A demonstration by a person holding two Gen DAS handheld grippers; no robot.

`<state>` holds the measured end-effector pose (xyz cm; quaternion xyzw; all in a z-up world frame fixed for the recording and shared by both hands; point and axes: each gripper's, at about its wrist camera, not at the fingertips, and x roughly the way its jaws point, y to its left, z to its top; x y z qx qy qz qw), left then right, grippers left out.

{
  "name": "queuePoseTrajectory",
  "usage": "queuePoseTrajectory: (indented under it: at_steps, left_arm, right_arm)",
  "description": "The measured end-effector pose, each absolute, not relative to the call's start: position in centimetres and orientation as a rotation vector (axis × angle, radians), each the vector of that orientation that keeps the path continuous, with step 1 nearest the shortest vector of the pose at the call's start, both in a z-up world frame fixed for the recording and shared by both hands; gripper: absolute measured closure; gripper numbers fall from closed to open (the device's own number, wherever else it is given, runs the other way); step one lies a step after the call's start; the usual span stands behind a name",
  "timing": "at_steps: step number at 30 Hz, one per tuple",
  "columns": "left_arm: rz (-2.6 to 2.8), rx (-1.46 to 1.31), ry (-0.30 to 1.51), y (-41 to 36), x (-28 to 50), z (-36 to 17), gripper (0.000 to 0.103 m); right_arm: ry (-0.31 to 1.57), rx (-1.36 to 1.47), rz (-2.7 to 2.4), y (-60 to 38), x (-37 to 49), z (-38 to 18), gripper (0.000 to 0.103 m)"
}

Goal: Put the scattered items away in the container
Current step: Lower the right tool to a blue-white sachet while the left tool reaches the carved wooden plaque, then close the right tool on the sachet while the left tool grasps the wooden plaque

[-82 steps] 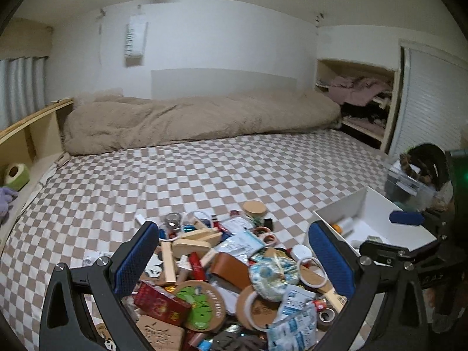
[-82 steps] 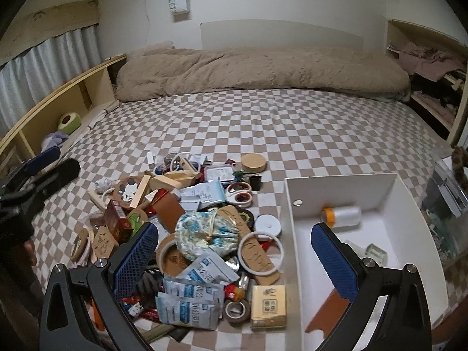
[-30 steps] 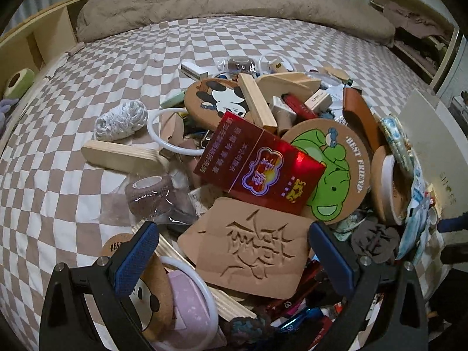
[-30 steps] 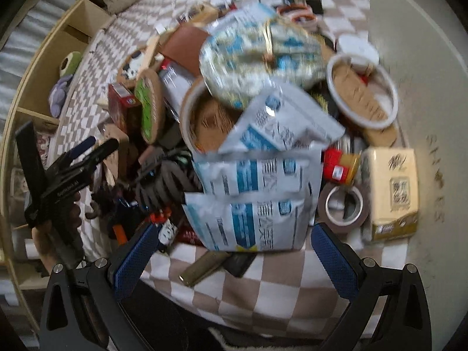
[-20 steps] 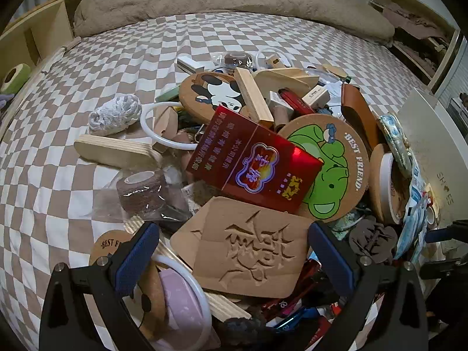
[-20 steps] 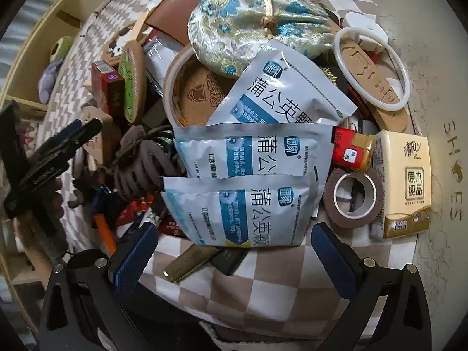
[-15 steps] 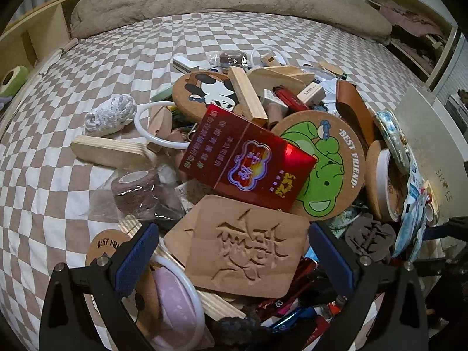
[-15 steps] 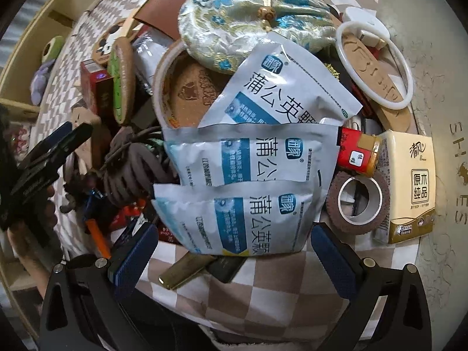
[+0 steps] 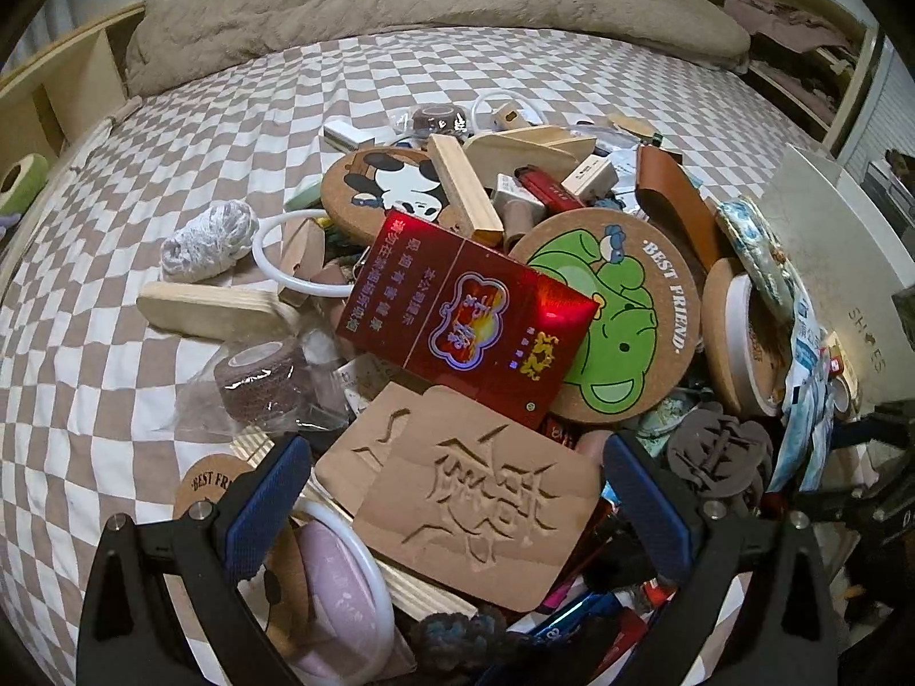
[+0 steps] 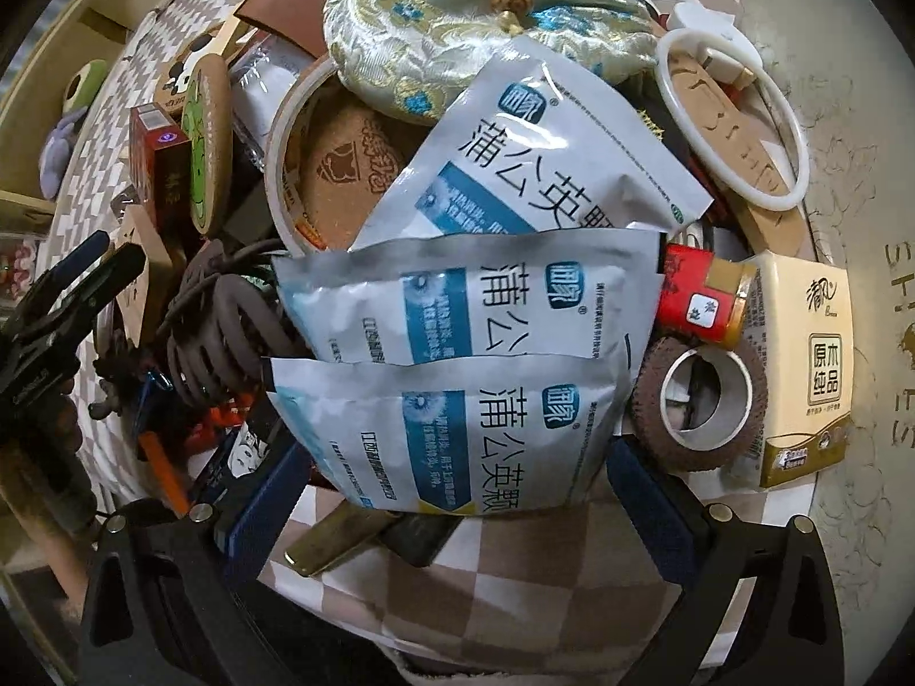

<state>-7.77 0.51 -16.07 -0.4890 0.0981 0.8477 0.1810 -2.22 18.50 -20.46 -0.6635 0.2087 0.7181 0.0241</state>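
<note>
A heap of small items lies on the checkered bed. My left gripper [image 9: 457, 506] hovers open just over a carved wooden plaque [image 9: 474, 491], whose lower part sits between the blue pads [image 9: 269, 503]. A red cigarette box [image 9: 466, 326] and a frog cork coaster [image 9: 617, 314] lie beyond it. My right gripper [image 10: 457, 509] points steeply down at the nearest silver-blue sachet [image 10: 452, 429]. Its jaws are closing with the sachet's lower edge between them, and the pads are not pressing. The white container [image 10: 858, 114] stands to the right of the heap.
Near the sachets lie a brocade pouch [image 10: 457, 17], a brown tape roll [image 10: 703, 400], a tissue pack [image 10: 806, 366], a white ring [image 10: 738, 114] and a dark hair claw [image 10: 223, 337]. The left gripper [image 10: 68, 286] shows at the left edge. A beige duvet [image 9: 429, 6] lies far back.
Both grippers have dropped from high above the bed to close over the heap. In the last second the right gripper crept nearer the sachets, while the left one hardly shifted.
</note>
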Motion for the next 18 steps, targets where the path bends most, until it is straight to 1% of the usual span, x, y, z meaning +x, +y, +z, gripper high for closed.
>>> queuePoseTrajectory:
  at_steps: [2, 3, 4, 7, 12, 18]
  left_arm:
    - [2.391, -1.341, 0.34, 0.7, -7.2, -15.8, 0.0]
    - [2.39, -1.317, 0.379, 0.8, -6.9, -15.6, 0.0]
    - [2.388, -1.292, 0.423, 1.0, -6.6, -15.5, 0.0]
    - [2.358, -1.233, 0.52, 1.5, -5.7, -15.5, 0.0]
    - [2.265, -1.185, 0.591, 2.1, -4.8, -15.9, 0.0]
    - [2.221, -1.182, 0.679, 2.3, -5.4, -17.0, 0.0]
  right_arm:
    - [0.645, -2.05, 2.221, 18.7, -2.1, -20.3, 0.014]
    - [0.646, -2.052, 2.22, 18.8, -2.0, -20.2, 0.02]
    - [0.644, -2.057, 2.22, 18.8, -1.9, -20.1, 0.022]
    - [0.643, -2.062, 2.232, 19.0, -1.5, -19.8, 0.023]
    - [0.635, -2.05, 2.279, 19.2, -0.5, -18.7, 0.023]
    - [0.706, -2.008, 2.31, 20.3, 0.9, -17.2, 0.023]
